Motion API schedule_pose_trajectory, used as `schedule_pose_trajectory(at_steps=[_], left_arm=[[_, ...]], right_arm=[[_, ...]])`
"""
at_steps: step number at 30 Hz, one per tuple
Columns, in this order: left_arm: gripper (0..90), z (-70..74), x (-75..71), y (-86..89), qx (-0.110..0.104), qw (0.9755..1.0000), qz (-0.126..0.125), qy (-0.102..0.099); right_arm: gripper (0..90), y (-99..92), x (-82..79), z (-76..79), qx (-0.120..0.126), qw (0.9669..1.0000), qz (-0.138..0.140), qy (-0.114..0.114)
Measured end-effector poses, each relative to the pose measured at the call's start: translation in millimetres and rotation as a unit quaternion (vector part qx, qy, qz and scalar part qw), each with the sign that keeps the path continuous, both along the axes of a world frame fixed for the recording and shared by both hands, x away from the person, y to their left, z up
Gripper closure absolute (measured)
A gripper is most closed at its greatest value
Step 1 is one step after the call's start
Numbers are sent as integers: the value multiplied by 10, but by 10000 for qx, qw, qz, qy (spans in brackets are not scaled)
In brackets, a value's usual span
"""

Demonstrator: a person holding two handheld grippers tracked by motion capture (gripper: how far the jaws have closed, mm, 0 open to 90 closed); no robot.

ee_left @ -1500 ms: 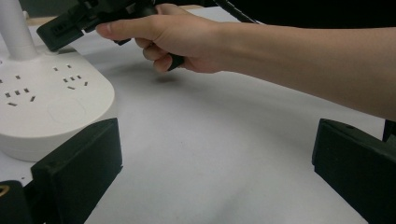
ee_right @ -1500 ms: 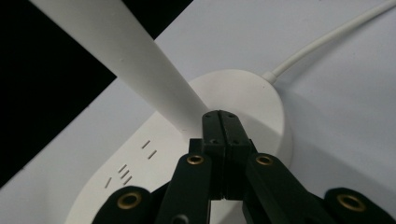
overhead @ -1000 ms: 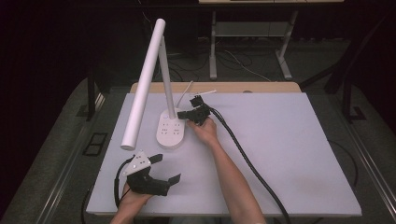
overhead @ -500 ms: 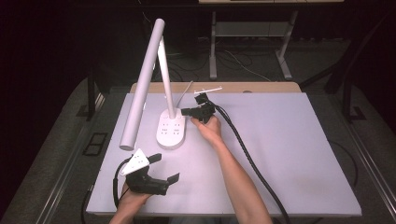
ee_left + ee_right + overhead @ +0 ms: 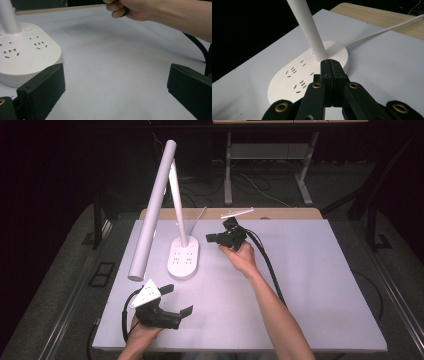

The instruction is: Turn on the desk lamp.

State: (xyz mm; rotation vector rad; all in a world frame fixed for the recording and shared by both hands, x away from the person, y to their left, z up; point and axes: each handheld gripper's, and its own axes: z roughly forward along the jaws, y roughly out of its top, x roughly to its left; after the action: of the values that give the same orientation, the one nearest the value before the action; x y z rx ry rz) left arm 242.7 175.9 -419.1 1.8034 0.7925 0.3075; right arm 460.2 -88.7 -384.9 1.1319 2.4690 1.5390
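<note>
Clearly the right gripper (image 5: 331, 75), jaws pressed together on nothing, hangs just above the lamp base (image 5: 287, 85) by its stem, so any button press should come straight down, while the left gripper (image 5: 167, 310) waits wide open nearby.

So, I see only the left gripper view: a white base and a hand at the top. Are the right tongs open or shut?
Observer: Shut. In the right gripper view the right tongs are pressed together with nothing between them, and they point at the base.
Operator: And where is the lamp head?
Observer: In the high view the head is a long white bar that slants down over the left part of the table.
</note>
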Motion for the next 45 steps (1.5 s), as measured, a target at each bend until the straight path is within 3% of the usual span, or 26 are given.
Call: schedule_pose_trajectory(at_steps=[7, 9, 12, 15, 18, 19, 20, 21, 22, 23, 24, 25, 26, 29, 33, 45], left_arm=[[6, -6, -4, 4, -17, 10000, 45, 23], [6, -12, -2, -10, -10, 10000, 22, 33], [6, -14, -3, -21, 0, 10000, 1, 38], [5, -19, -2, -30, -7, 10000, -1, 45], [6, -20, -1, -27, -11, 10000, 14, 49], [6, -21, -1, -28, -3, 10000, 22, 58], [6, -21, -1, -28, -3, 10000, 22, 58], [6, -22, -4, -36, -6, 10000, 23, 61], [6, -22, -4, -36, -6, 10000, 23, 61], [6, -23, -4, -45, 16, 10000, -3, 62], [6, -23, -4, -45, 16, 10000, -3, 62], [6, -21, -6, -50, 48, 10000, -20, 48], [6, -21, -6, -50, 48, 10000, -20, 48], [6, -24, -7, -55, 57, 10000, -8, 57], [6, -26, -6, -60, 61, 10000, -8, 55], [6, -22, -17, -80, 102, 9999, -61, 31]], right_arm=[[893, -206, -154, 141, -22, 9998, 14, -173], [793, -302, -221, 174, -64, 9997, -43, -240], [740, -366, -268, 189, -82, 9996, -85, -244], [596, -500, -358, 221, -138, 9995, -120, -253], [539, -564, -407, 244, -125, 9995, -181, -224], [457, -626, -454, 260, -172, 9993, -221, -243], [457, -626, -454, 260, -172, 9993, -221, -243], [367, -682, -508, 269, -209, 9992, -243, -258], [367, -682, -508, 269, -209, 9992, -243, -258], [259, -738, -566, 266, -244, 9992, -221, -245], [259, -738, -566, 266, -244, 9992, -221, -245], [159, -796, -634, 246, -273, 9992, -220, -214], [159, -796, -634, 246, -273, 9992, -220, -214], [0, -893, -770, 165, -354, 9990, -176, -210], [3, -974, -913, 117, -398, 9988, -150, -231], [3, -1250, -1317, 29, -192, 9993, -225, -247]])
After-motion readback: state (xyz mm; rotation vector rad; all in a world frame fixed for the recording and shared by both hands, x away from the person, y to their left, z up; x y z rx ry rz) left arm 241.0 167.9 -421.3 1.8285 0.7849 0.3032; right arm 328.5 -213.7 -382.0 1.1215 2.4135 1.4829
